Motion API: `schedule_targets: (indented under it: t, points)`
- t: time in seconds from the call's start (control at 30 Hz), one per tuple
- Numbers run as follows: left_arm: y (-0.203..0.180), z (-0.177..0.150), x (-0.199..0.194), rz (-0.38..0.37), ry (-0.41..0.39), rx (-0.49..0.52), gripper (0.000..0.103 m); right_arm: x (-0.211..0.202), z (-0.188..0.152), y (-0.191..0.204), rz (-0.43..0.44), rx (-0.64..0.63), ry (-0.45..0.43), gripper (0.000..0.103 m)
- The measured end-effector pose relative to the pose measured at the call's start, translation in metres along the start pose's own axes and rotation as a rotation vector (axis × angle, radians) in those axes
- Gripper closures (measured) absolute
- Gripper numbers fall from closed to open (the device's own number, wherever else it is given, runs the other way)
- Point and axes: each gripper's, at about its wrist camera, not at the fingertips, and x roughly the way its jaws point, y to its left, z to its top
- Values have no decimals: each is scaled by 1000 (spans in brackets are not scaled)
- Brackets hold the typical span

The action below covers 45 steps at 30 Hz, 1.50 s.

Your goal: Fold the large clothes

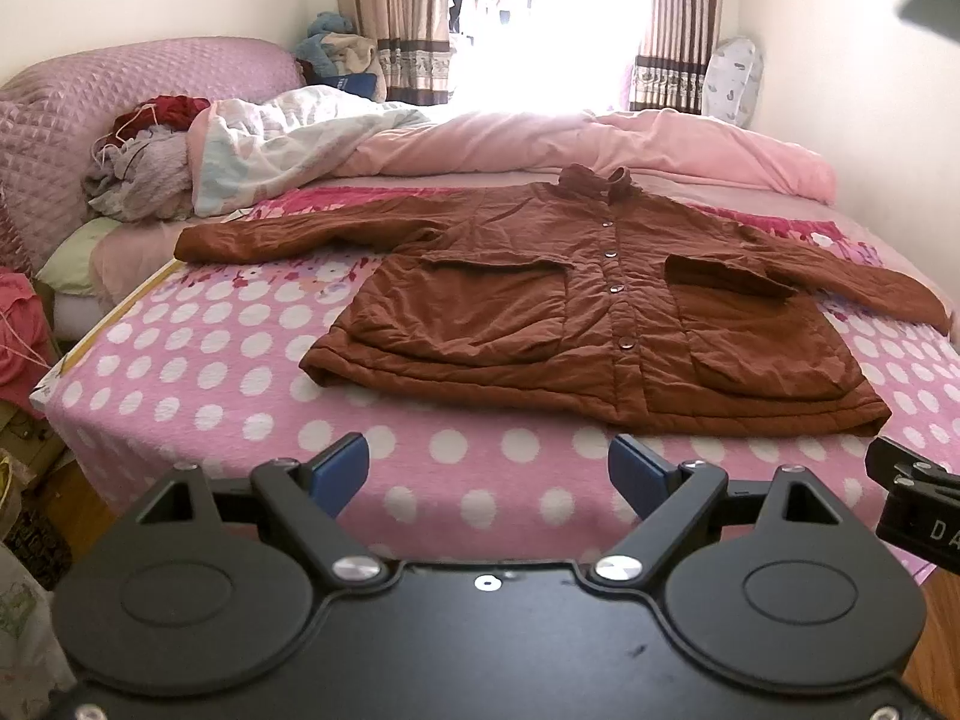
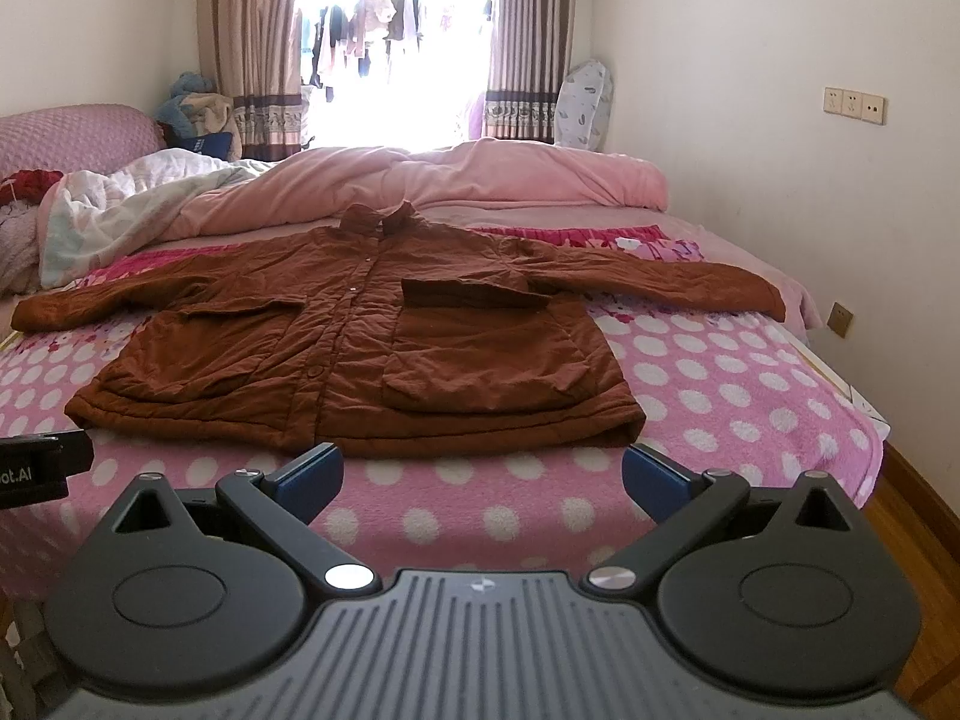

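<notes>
Step judged: pre-fold, nothing gripped yet. Brown jacket (image 1: 600, 306) laid flat, buttoned, sleeves spread, just ahead of both tools on bed w/ pink polka-dot blanket (image 1: 198, 372). Left hand-held gripper (image 1: 489, 468) held released, jaws wide; right hand-held gripper (image 2: 480, 477) likewise, empty. Next move likely: sleeve or hem edges to be pinched, folded inward. Pink duvet (image 2: 480, 180) bunched beyond jacket; curtained window (image 2: 396, 42) seen behind.

Bed foot — both views, coat (image 1: 591, 300) shared

Brown jacket (image 1: 600, 312): matt, creased quilted cloth with glossy snap buttons; polka-dot blanket (image 1: 240, 372): fuzzy fleece; left gripper (image 1: 487, 471), right gripper (image 2: 482, 477): matt black plastic, shiny metal screws, blue pads (image 1: 342, 468).
</notes>
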Motion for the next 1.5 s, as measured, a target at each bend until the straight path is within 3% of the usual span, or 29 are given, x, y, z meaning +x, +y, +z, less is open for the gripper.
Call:
schedule_targets:
  t: [1.5]
  points:
    - [-1,1,0,-6,-2,1,14,-2,1,2,1,-4,-3,0]
